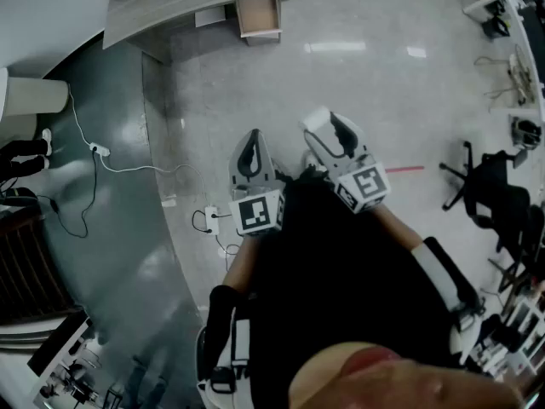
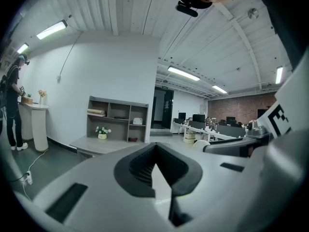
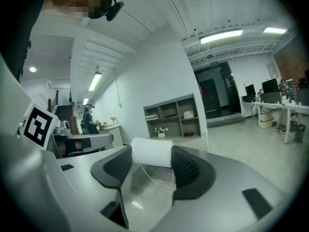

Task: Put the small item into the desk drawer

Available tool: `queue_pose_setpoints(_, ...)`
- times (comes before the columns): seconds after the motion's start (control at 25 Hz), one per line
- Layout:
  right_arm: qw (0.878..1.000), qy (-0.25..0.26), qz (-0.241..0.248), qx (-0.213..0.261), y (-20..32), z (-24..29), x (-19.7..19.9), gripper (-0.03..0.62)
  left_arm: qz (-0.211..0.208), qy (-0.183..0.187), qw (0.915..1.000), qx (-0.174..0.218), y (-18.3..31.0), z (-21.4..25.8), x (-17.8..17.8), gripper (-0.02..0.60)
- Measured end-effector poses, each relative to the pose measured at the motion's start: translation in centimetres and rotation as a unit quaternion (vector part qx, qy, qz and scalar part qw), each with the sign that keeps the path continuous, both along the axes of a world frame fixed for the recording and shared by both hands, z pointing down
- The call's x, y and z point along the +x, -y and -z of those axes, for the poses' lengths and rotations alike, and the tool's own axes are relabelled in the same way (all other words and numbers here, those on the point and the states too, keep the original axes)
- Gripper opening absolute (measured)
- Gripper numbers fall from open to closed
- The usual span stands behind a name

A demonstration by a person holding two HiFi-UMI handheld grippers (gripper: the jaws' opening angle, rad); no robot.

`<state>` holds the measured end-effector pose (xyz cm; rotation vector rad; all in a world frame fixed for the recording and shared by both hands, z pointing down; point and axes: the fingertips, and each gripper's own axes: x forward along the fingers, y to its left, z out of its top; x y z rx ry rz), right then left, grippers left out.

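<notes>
My right gripper is shut on a small white roll, held across the tips of its jaws. In the right gripper view the roll sits between the two black pads, a thin thread hanging under it. The left gripper is beside it, shut and holding nothing; in its own view the left gripper has its pads meeting at the tips. Both are held above the pale floor, away from the grey desk. Its wooden drawer stands pulled out at the top of the head view.
A power strip with a white cable lies on the dark floor at left, another plug block near my feet. Black office chairs stand at right. A grey shelf unit is behind the desk. A person stands at a white counter.
</notes>
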<state>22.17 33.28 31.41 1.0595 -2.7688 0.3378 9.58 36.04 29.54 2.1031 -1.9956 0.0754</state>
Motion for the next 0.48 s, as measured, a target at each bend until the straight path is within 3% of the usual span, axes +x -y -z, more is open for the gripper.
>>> queue_pose_setpoints(0.48, 1.000, 0.001, -0.003, -0.003, -0.70, 0.21, -0.79, 0.255, -0.006, -0.005, 1.0000, 0.004, -0.53, -0.07, -0.69, -0.008)
